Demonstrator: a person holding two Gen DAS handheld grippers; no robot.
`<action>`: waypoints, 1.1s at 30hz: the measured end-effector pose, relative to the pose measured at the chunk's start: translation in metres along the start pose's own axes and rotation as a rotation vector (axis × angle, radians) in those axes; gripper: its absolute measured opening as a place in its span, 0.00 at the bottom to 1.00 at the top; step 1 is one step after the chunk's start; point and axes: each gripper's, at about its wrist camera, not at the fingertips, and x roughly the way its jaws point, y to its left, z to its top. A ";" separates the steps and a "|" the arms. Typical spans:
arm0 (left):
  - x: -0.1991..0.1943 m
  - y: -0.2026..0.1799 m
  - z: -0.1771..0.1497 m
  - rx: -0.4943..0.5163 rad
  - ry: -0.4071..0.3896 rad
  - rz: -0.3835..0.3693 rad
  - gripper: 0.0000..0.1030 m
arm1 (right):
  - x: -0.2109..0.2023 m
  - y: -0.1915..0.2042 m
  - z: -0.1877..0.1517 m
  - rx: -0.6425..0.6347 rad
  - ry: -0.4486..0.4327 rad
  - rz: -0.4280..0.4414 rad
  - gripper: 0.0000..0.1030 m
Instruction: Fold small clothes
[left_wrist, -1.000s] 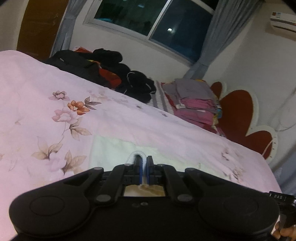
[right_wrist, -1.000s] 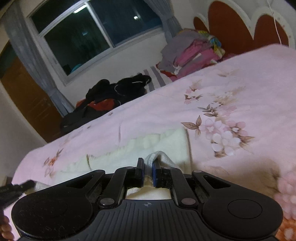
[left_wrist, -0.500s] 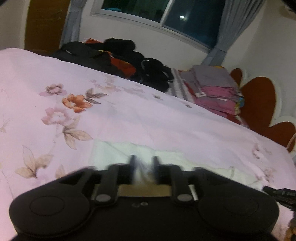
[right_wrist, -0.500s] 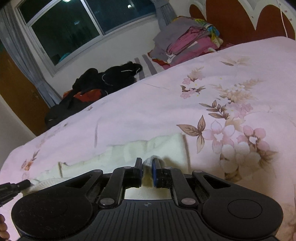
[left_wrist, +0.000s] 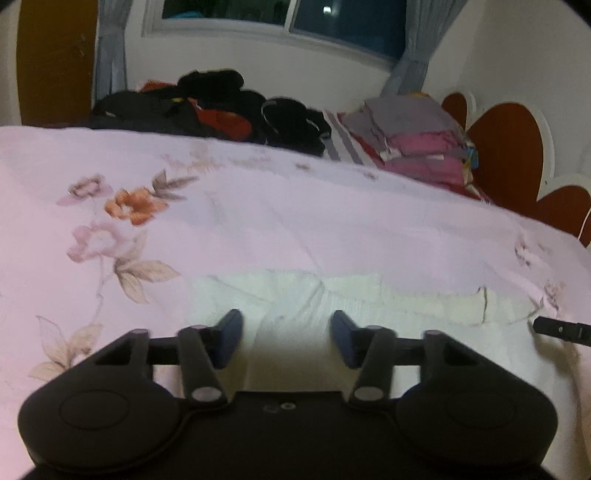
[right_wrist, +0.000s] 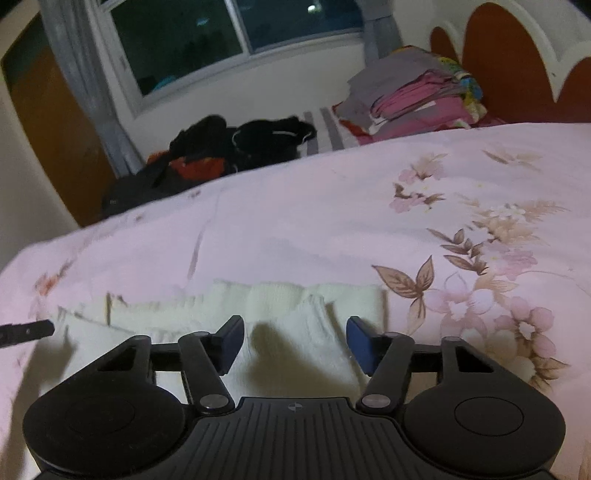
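Both hand-held grippers, left (left_wrist: 287, 338) and right (right_wrist: 295, 343), gape over the cream garment (right_wrist: 295, 306)

A bed covered by a pink flower-printed sheet (left_wrist: 332, 221) is seen; a cream knitted garment (left_wrist: 295, 306) is spread flat at lower centre, dark clothes (left_wrist: 221, 107) heaped along the top.

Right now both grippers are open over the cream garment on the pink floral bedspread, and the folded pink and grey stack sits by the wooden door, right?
Not quite. The folded stack sits by the red headboard, as the left wrist view shows. The rest holds: left gripper and right gripper are open over the cream garment on the bedspread.
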 end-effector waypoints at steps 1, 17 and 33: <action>0.002 0.000 -0.001 0.007 0.003 -0.001 0.34 | 0.002 0.000 -0.001 -0.013 0.005 0.000 0.57; -0.017 0.005 0.009 -0.044 -0.148 0.003 0.03 | -0.007 0.005 0.011 -0.084 -0.122 -0.005 0.03; -0.026 0.009 -0.006 -0.020 -0.120 0.094 0.28 | -0.012 -0.002 0.004 -0.057 -0.100 -0.071 0.54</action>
